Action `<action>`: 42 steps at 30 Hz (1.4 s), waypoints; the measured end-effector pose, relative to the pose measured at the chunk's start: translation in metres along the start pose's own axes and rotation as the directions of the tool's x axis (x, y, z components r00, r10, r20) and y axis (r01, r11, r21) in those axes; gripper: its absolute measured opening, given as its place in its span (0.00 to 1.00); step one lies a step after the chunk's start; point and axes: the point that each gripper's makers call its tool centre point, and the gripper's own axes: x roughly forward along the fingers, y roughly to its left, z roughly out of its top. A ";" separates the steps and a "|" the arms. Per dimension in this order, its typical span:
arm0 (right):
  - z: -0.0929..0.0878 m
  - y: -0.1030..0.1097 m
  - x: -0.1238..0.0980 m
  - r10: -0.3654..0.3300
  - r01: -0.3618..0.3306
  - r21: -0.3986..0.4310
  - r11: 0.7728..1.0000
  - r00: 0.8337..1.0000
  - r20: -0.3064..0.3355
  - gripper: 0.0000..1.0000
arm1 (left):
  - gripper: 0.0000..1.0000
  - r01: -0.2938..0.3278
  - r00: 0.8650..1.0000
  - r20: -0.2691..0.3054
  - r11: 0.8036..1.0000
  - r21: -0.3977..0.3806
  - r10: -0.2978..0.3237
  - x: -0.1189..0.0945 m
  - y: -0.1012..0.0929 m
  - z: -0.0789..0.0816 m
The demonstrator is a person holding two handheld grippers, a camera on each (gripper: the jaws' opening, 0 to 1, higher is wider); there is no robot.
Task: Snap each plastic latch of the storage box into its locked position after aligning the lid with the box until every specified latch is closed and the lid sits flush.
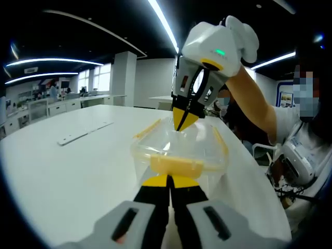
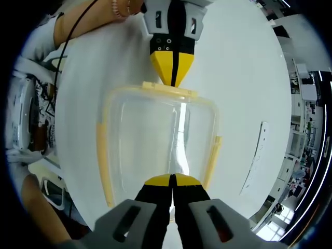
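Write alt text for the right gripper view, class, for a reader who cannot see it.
A clear storage box with yellow latches sits on a white table, seen from above. The right gripper, shut, meets its near edge; the left gripper, also shut, meets the far latch.

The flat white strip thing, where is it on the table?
The flat white strip lies on the white table, left of the clear storage box in the left gripper view, apart from it. In the right gripper view it lies right of the box.
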 end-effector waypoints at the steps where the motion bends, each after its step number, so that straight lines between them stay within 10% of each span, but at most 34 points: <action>1: 0.000 0.000 0.000 0.000 0.000 0.000 1.000 1.000 0.000 0.00 | 0.00 0.000 1.000 0.000 1.000 0.000 0.000 0.000 0.000 0.000; 42: 0.001 -0.002 0.000 -0.005 0.005 0.016 1.000 0.999 0.032 0.00 | 0.00 -0.001 1.000 0.002 1.000 0.000 0.001 0.000 0.001 0.000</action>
